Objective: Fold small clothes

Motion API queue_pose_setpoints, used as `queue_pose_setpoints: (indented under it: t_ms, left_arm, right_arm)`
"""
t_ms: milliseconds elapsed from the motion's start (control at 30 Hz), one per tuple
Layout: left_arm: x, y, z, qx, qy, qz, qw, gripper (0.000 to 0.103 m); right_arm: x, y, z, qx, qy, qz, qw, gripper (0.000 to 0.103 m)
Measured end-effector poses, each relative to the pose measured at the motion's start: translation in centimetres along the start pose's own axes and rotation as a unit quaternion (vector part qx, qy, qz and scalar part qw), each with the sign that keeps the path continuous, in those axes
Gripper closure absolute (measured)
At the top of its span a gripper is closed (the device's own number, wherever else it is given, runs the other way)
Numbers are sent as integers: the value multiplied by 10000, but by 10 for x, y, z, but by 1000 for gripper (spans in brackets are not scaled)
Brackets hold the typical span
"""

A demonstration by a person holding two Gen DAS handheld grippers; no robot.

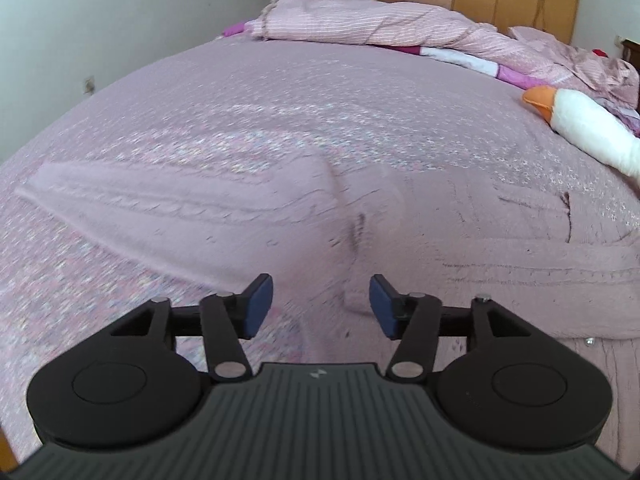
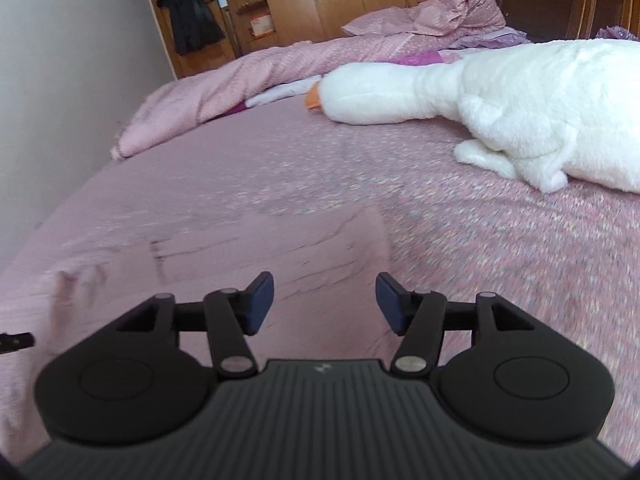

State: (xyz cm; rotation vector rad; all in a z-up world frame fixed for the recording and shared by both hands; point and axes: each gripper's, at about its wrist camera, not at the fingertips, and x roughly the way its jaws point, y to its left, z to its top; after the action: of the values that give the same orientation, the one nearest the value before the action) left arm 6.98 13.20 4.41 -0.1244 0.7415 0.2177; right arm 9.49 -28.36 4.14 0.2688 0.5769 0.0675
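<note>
— Both sets of jaws spread wide, gripping nothing?
— Yes. The left gripper (image 1: 321, 306) hangs over the pink knitted sweater (image 1: 248, 204), which lies flat on the bed (image 1: 280, 92), one sleeve stretched out to the left.
— And the right gripper (image 2: 325, 304)?
— Above the sweater's other side. A white plush goose (image 2: 520, 100) lies farther back.

Sweater (image 1: 360, 220) on bed (image 1: 280, 92) (goose (image 1: 588, 128) behind)
</note>
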Motion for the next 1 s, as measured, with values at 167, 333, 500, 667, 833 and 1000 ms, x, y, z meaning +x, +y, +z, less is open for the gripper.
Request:
queue_pose_setpoints:
  t_ms: [167, 333, 500, 667, 833, 1000]
  left_arm:
    - [-26, 14, -7, -87, 49, 201, 9997, 30]
    - [-41, 37, -11, -339, 96, 335, 9988, 24]
    - [-42, 68, -15, -659, 143, 549, 9962, 23]
    - [-37, 96, -13, -860, 31, 510, 9950, 22]
    - [-17, 122, -4, -1019, 145, 409, 9938, 21]
    - [10, 151, 6, -1383, 201, 332, 9896, 21]
  right_arm:
    - [-18, 26, -18, -51, 163, 139, 9998, 44]
    - [-27, 49, -37, 15, 362, 347, 9987, 37]
    - [-30, 67, -52, 154, 472, 313, 9983, 36]
    - [-28, 78, -64, 183, 626, 104, 9978, 36]
    - [-29, 86, -74, 226, 661, -127, 9975, 36]
    - [-30, 93, -80, 256, 691, -248, 9970, 36]
